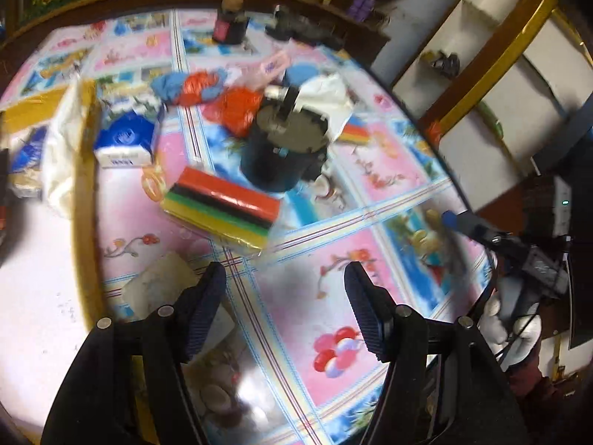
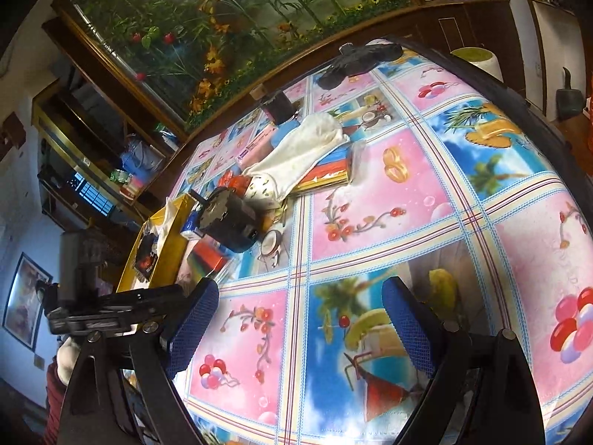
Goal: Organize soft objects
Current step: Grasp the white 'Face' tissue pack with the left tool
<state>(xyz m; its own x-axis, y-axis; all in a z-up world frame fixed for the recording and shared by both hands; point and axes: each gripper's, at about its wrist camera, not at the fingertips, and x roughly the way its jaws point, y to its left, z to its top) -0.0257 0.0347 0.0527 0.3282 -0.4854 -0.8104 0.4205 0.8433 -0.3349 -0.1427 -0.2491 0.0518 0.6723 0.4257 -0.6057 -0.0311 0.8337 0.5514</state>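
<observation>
My left gripper (image 1: 285,296) is open and empty, low over the patterned tablecloth (image 1: 389,170). Just beyond it lies a wrapped pack of striped sponges (image 1: 222,207). Further off are a blue tissue pack (image 1: 124,141), red and blue cloths (image 1: 207,89) and a white cloth (image 1: 326,96). A yellow tray (image 1: 79,111) at the left holds a white cloth (image 1: 63,148). My right gripper (image 2: 300,315) is open and empty above the tablecloth (image 2: 463,170). In its view a white cloth (image 2: 304,148) lies over a second sponge pack (image 2: 330,174), with the yellow tray (image 2: 170,244) far left.
A black round container (image 1: 281,148) stands mid-table; it also shows in the right wrist view (image 2: 229,222). A dark jar (image 1: 229,22) and black items (image 1: 304,29) sit at the far edge. The right gripper and gloved hand (image 1: 511,307) show at the right. Shelves (image 1: 481,55) stand beyond the table.
</observation>
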